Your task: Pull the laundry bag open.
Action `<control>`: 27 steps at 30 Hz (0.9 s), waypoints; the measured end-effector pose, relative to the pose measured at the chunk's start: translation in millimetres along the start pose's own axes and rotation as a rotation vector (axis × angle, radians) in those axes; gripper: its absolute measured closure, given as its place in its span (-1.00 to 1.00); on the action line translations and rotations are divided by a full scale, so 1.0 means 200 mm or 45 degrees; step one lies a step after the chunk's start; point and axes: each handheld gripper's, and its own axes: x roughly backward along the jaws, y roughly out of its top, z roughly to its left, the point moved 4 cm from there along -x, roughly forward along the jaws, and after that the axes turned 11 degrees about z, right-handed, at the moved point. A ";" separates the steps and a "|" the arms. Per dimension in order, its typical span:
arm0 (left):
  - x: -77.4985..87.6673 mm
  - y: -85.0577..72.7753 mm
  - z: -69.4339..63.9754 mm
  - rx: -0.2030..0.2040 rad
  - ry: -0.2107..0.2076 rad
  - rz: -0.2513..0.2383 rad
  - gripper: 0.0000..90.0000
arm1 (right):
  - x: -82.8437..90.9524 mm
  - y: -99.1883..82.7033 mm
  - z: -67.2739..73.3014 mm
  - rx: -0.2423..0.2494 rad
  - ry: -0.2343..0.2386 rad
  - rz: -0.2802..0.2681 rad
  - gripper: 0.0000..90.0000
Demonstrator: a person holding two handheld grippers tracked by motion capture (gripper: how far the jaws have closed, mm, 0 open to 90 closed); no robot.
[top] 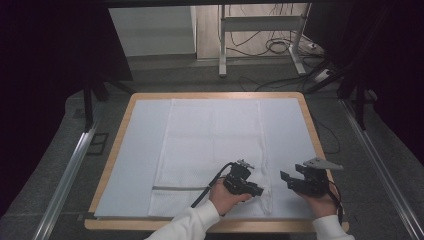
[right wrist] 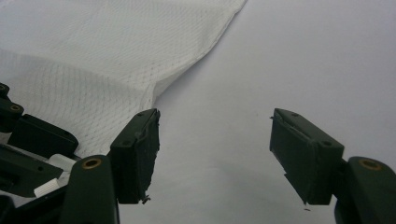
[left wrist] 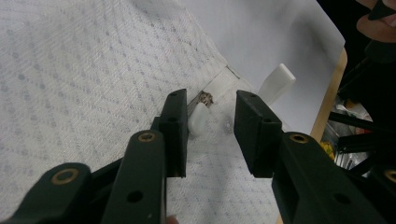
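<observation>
A white mesh bag (top: pixel 210 145) lies flat on the table, with a grey zipper line (top: pixel 180 188) across its near end. My left gripper (top: pixel 257 191) sits low over the bag's near right corner. In the left gripper view its jaws (left wrist: pixel 211 105) stand apart, and the white zipper pull (left wrist: pixel 198 119) lies just off the left jaw's tip with no pad pressing on it. My right gripper (top: pixel 289 181) rests to the right of the bag over the bare sheet. It stands wide open (right wrist: pixel 215 119) with nothing between its jaws; the bag's edge (right wrist: pixel 154 88) is beside its left jaw.
A white sheet (top: pixel 140 150) covers the wooden table (top: pixel 215 95). A small white plastic piece (left wrist: pixel 278 84) sticks up beyond the bag's corner. Metal rails (top: pixel 70 170) run along both sides on the floor, and a desk frame with cables (top: pixel 265 45) stands behind.
</observation>
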 end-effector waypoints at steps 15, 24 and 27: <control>-0.01 0.02 0.02 0.009 0.010 -0.011 0.72 | 0.00 0.00 0.00 0.004 0.002 0.004 -0.28; -0.03 0.02 -0.01 -0.027 0.045 -0.004 0.74 | 0.00 0.00 0.00 0.006 -0.002 0.003 -0.28; -0.03 0.02 -0.01 -0.030 0.055 -0.006 0.78 | 0.00 0.00 0.00 0.003 -0.002 0.001 -0.28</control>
